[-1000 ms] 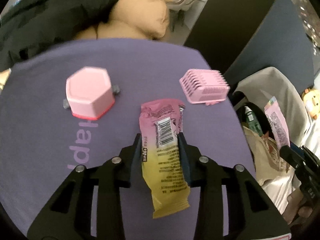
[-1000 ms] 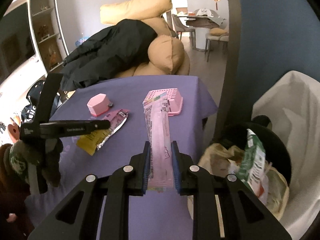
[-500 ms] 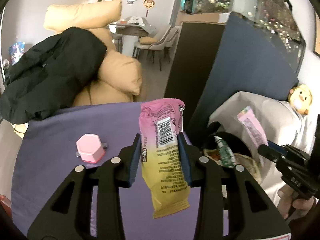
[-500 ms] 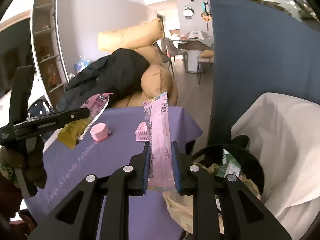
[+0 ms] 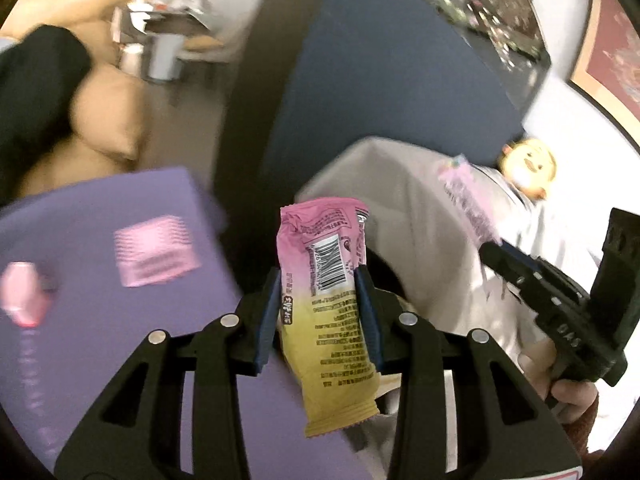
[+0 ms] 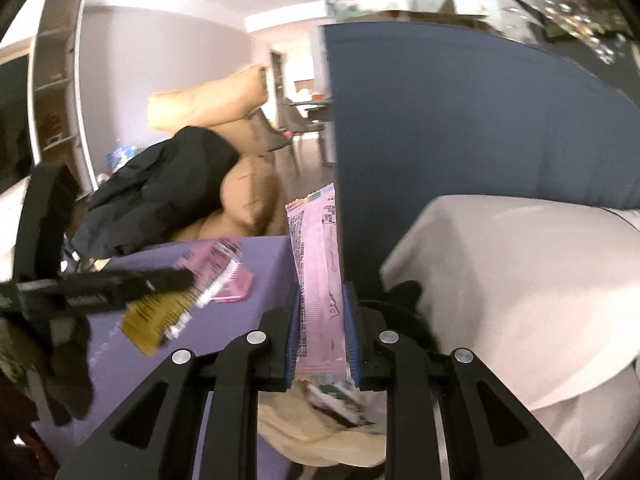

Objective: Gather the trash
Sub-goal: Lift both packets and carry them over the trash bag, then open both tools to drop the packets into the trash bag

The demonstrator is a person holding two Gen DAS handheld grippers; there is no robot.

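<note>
Now both tongs are carrying trash: left tongs [image 5: 316,300] pinching the pink-yellow wrapper [image 5: 330,308], right tongs [image 6: 322,328] pinching the pink sachet [image 6: 318,280]. Bin [image 6: 404,312] is sitting just below-ahead; next, hover over it and release.

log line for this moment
left gripper: shut on pink-yellow wrapper | right gripper: shut on pink wrapper | bin: below

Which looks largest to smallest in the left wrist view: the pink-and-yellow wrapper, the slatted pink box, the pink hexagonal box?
1. Pink-and-yellow wrapper, though it is nearest the camera, which enlarges it.
2. Slatted pink box.
3. Pink hexagonal box, blurred and near the frame edge.
</note>
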